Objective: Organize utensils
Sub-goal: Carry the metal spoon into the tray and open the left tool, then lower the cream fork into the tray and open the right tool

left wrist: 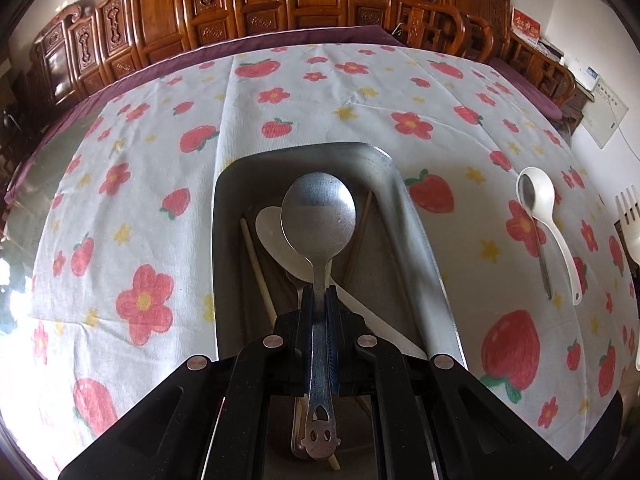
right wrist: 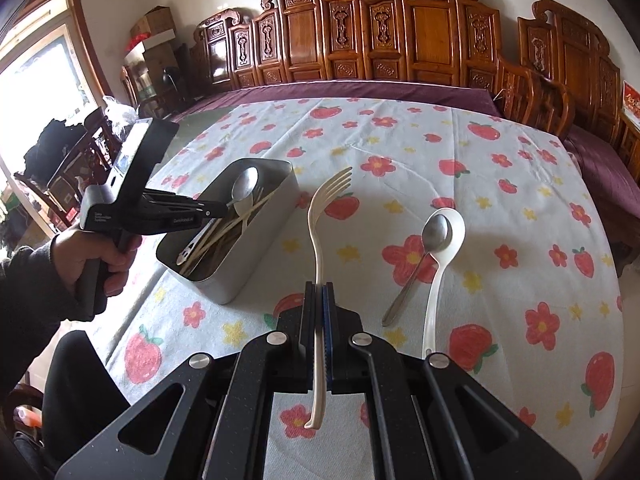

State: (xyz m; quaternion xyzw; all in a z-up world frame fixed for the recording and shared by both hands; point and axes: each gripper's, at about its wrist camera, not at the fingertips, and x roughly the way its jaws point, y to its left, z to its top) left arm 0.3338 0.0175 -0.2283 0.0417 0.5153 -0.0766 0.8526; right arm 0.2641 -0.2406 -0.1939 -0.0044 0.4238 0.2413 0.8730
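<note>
Holding my left gripper (left wrist: 319,294) tight on a metal spoon (left wrist: 319,216) over the metal box (left wrist: 416,240), chopsticks (left wrist: 256,268) inside, right gripper (right wrist: 319,290) squeezing a cream fork (right wrist: 320,232), only its view shows my left hand (right wrist: 86,254), two spoons (right wrist: 438,252) on the flowery cloth (right wrist: 520,184).

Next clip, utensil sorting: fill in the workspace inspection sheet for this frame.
Surface: table under a strawberry-and-flower cloth, purple cover beneath.
Job's things: metal bin on the cloth, holding chopsticks, a white spoon and other utensils; white ladle spoon lying right of the bin, with a small metal spoon resting in its bowl.
Clutter: nothing seen on the cloth.
Grippers: left claw shut on a metal spoon, held over the bin; right claw shut on a cream plastic fork, above the cloth.
Cables: nothing seen.
Surroundings: carved wooden chairs along the far side; boxes and a window at left.
</note>
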